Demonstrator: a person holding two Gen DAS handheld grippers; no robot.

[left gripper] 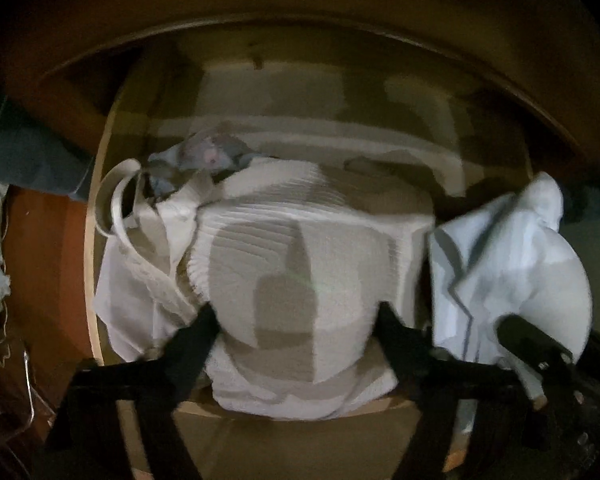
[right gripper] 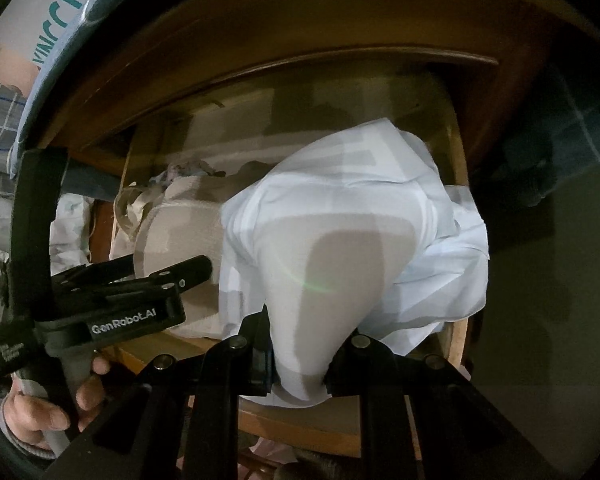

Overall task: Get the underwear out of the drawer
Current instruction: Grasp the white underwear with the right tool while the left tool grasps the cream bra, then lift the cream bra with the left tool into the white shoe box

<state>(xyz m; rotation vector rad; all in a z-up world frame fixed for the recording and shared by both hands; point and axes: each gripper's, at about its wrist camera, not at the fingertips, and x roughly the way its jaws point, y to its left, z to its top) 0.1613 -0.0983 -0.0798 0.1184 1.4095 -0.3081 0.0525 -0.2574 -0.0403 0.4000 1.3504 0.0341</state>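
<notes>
A white ribbed piece of underwear (left gripper: 300, 248) lies bunched in the open wooden drawer (left gripper: 93, 240). My left gripper (left gripper: 296, 316) points down into it, its black fingers (left gripper: 198, 332) pressed into the bundle from both sides. A pale blue garment (right gripper: 360, 240) hangs lifted over the drawer's right side, with my right gripper (right gripper: 304, 360) shut on its lower fold. In the left wrist view the blue garment (left gripper: 500, 260) drapes over the right gripper (left gripper: 532, 344). In the right wrist view the left gripper (right gripper: 180, 272) sits on the white bundle (right gripper: 180, 224), held by a hand (right gripper: 60, 400).
More laundry fills the drawer's left and back: a white strapped garment (left gripper: 140, 240) and a grey-blue patterned piece (left gripper: 208, 156). The dresser's wooden top (left gripper: 300, 0) overhangs the drawer's rear. A printed box (right gripper: 52, 20) stands at upper left. The drawer's front edge (right gripper: 292, 428) is near me.
</notes>
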